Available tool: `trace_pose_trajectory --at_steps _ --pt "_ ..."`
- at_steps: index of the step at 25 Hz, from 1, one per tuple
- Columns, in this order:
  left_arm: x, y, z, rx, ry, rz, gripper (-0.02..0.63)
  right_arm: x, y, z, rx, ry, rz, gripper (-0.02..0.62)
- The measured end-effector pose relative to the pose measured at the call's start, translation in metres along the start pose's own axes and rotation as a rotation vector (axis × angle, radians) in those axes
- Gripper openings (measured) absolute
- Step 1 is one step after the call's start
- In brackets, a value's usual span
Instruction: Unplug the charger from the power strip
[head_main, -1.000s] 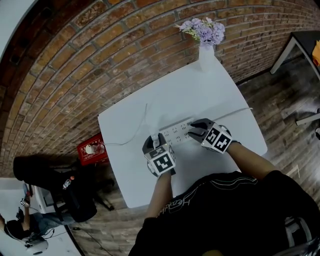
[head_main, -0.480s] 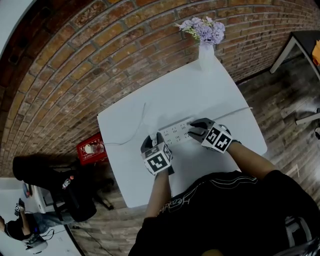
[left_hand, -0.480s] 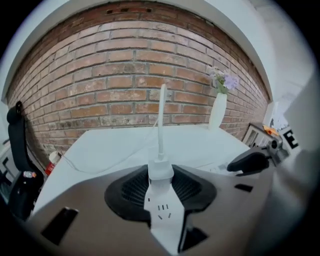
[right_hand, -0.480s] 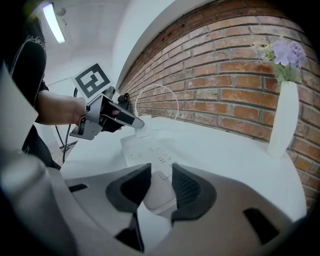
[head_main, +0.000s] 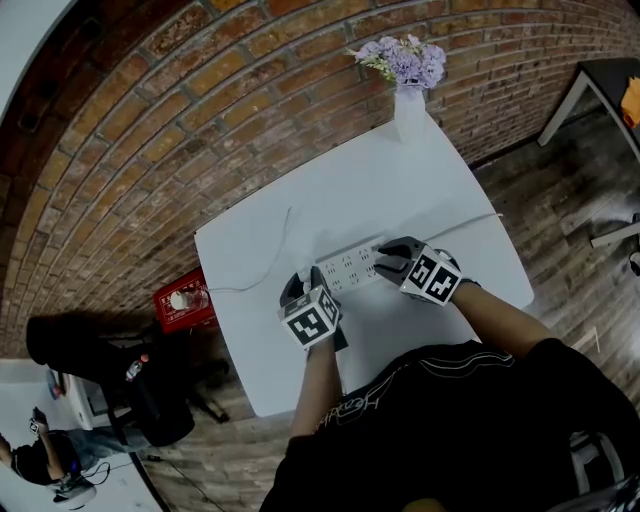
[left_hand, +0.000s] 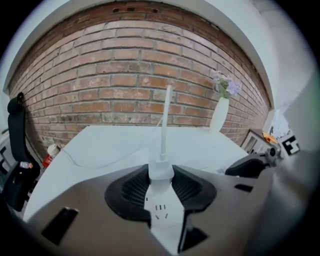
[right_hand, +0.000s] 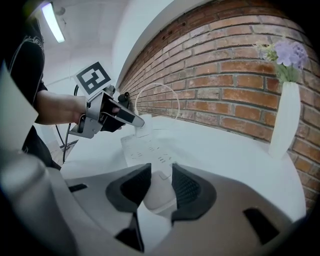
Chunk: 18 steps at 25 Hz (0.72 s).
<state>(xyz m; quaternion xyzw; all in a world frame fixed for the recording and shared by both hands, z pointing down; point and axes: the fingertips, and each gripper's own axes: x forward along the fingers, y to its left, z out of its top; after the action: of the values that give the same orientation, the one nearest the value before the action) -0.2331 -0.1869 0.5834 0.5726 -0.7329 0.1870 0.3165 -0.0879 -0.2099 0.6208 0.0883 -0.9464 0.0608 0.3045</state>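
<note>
White charger (left_hand: 160, 170) pinched in my left claw (left_hand: 161, 186) (pads tight on both flanks), at left end of power strip (head_main: 352, 267). Strip's long axis runs rightward across tabletop (head_main: 400, 180) to my right claw (right_hand: 159, 187), clamped on that end. I'd pull straight off strip face.

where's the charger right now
The charger sits at the left end of the power strip, near the middle of the table in the head view, clamped in the left gripper, its cable running toward the brick wall.
</note>
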Motion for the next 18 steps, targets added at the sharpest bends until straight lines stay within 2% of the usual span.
trace_pose_trajectory --at_steps 2,7,9,12,14,16,18 --pt "0.0009 0.0024 0.0005 0.016 -0.003 0.008 0.138 0.0023 0.0017 0.0008 -0.006 0.008 0.0 0.112" --pt "-0.0038 -0.002 -0.0011 0.212 -0.018 0.104 0.141 0.0022 0.0024 0.001 -0.004 0.008 -0.003 0.112" --pt "-0.0041 -0.0021 -0.0012 0.182 -0.02 0.091 0.141 0.0024 0.0022 0.0007 -0.004 0.01 -0.003 0.112" --pt "-0.0034 0.0034 -0.0007 0.003 -0.005 0.017 0.138 0.0027 0.0029 0.0008 -0.004 0.01 -0.001 0.112" --pt "-0.0034 0.0052 0.0002 -0.044 0.001 -0.002 0.138 0.0025 0.0032 0.0008 -0.006 0.011 -0.001 0.112" --pt "-0.0044 0.0035 0.0003 0.018 -0.007 0.029 0.137 0.0024 0.0033 0.0005 -0.004 0.013 0.001 0.112" --pt "-0.0063 0.0009 0.0006 0.127 -0.024 0.085 0.138 0.0031 0.0031 0.0005 -0.003 0.015 0.004 0.112"
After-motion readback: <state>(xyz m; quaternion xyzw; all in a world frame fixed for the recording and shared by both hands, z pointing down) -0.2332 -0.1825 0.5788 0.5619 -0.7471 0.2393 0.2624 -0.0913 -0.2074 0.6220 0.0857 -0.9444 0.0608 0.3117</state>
